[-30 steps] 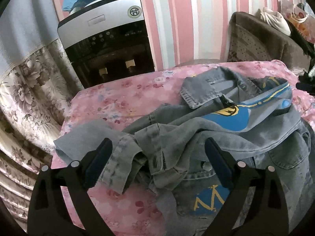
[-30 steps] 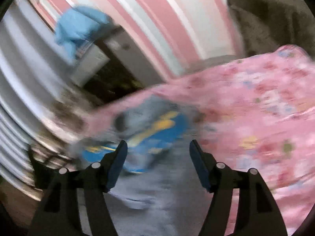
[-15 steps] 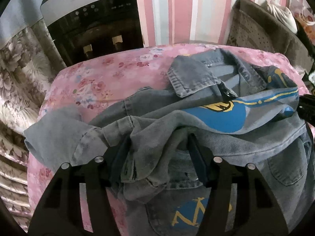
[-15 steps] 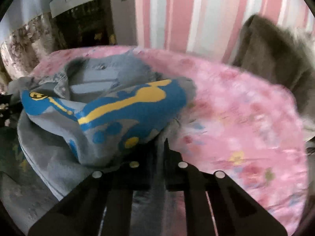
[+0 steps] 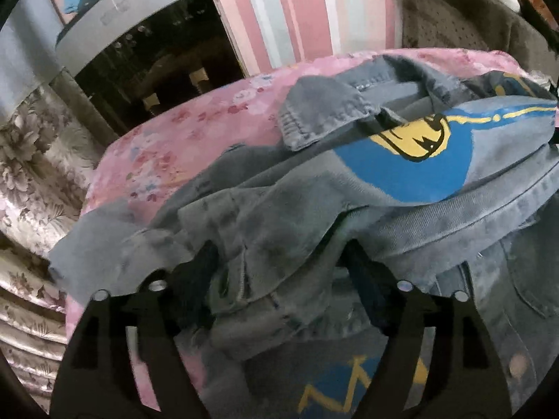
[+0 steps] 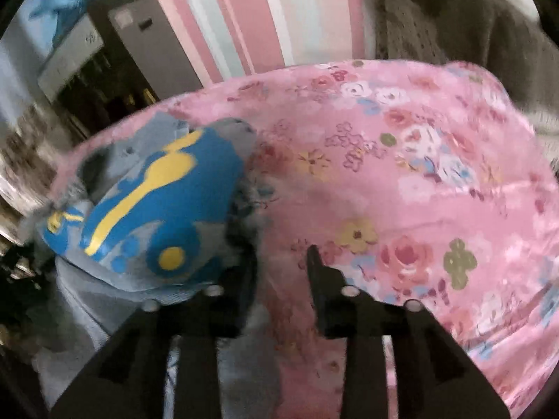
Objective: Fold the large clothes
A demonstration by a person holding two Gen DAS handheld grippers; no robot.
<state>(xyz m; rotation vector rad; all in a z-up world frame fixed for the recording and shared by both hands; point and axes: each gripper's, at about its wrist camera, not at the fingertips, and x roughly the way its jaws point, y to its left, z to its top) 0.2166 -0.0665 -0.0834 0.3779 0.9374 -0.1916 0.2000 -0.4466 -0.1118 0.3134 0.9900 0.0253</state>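
A grey denim jacket point(image 5: 314, 209) with blue and yellow painted patches lies crumpled on the pink floral table cover point(image 5: 181, 132). My left gripper point(image 5: 279, 272) has its fingers spread around a bunched fold of the jacket near a sleeve; the fabric drapes over the gap and the grip is unclear. In the right wrist view the jacket point(image 6: 157, 202) lies at the left. My right gripper point(image 6: 279, 265) is open at the jacket's right edge, its left finger against the denim and its right finger over the cover point(image 6: 419, 174).
A water dispenser point(image 5: 139, 45) stands behind the table at the left, with a blue cloth on top. A floral curtain point(image 5: 31, 160) hangs at the left. A brown chair point(image 5: 454, 10) with bags stands at the back right. The striped pink wall point(image 6: 262, 17) is behind.
My right gripper was shut at the jacket's edge half a second ago and now stands open, and it has swung right. My left gripper moved in over the bunched sleeve fabric.
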